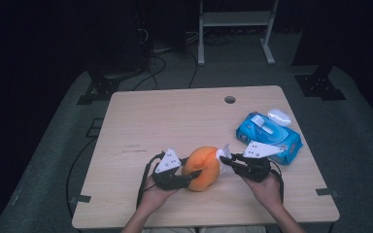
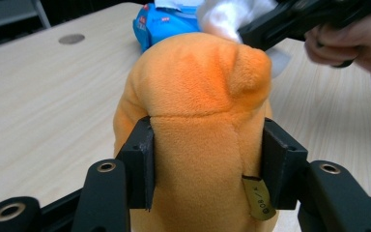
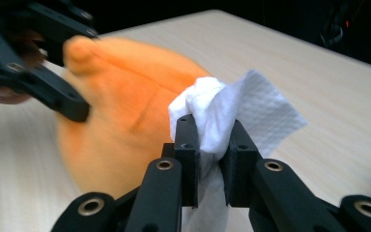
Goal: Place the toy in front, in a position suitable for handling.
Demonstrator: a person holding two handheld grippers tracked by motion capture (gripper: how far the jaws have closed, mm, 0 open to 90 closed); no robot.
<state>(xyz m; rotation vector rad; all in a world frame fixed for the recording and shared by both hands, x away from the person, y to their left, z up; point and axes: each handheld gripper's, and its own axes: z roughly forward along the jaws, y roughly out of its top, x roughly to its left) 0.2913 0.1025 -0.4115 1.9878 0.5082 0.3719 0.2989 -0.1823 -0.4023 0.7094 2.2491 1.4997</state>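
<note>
The left gripper (image 1: 187, 171) is pointing right, its jaws clamping. The right gripper (image 1: 227, 161) is facing it, jaws pinching nearly together, both hands gripping from below.

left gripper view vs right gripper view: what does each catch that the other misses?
Left gripper view alone: the left gripper clamped on the orange plush toy, a small tag on the plush, and the table's round hole. Right gripper view alone: the right gripper pinching the white wipe between its fingers. Both: plush, wipe, wooden table, blue wipes pack.
</note>
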